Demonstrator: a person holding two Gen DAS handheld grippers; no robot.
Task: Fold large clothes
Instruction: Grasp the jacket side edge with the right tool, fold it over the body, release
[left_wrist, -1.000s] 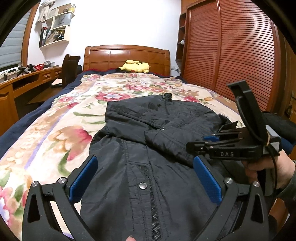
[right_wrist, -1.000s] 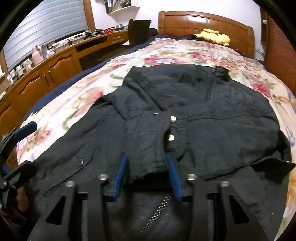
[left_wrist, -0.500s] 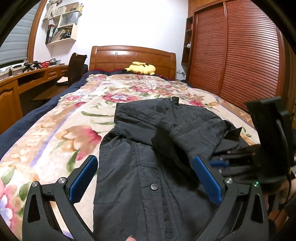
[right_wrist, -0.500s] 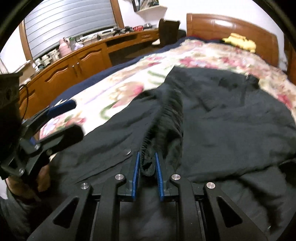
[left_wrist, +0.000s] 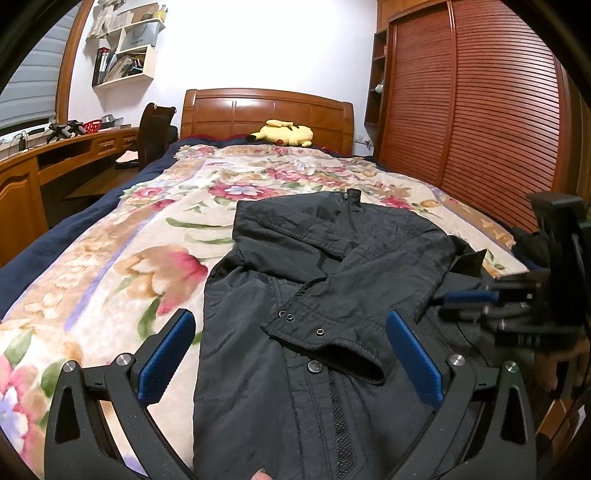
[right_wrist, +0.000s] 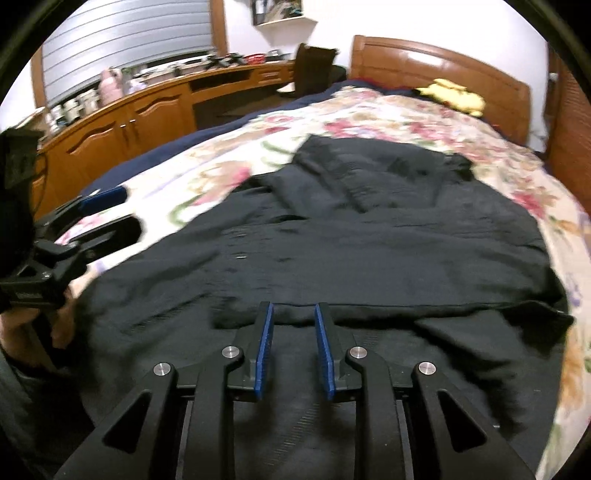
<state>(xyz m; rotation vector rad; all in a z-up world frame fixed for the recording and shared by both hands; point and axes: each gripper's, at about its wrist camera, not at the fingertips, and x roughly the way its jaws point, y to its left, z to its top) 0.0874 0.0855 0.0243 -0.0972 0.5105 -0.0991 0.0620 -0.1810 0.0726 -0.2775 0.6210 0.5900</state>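
The black jacket (left_wrist: 314, 302) lies near the bed's (left_wrist: 110, 251) foot edge, one sleeve (left_wrist: 354, 306) folded across its front. It looks soft, padded, slightly slippery; better to grip the cuff or hem. The left gripper (left_wrist: 291, 354) is spread wide, empty. The right gripper (right_wrist: 293, 325) is partly released, probably holding nothing.

No writing, label, brand or number can be read in either view. The book spines on the wall shelf (left_wrist: 118, 62) are too small to make out, the jars along the desk (right_wrist: 110, 107) are blurred, and the mark on the side of the left claw (right_wrist: 92, 221) body is only a smear.
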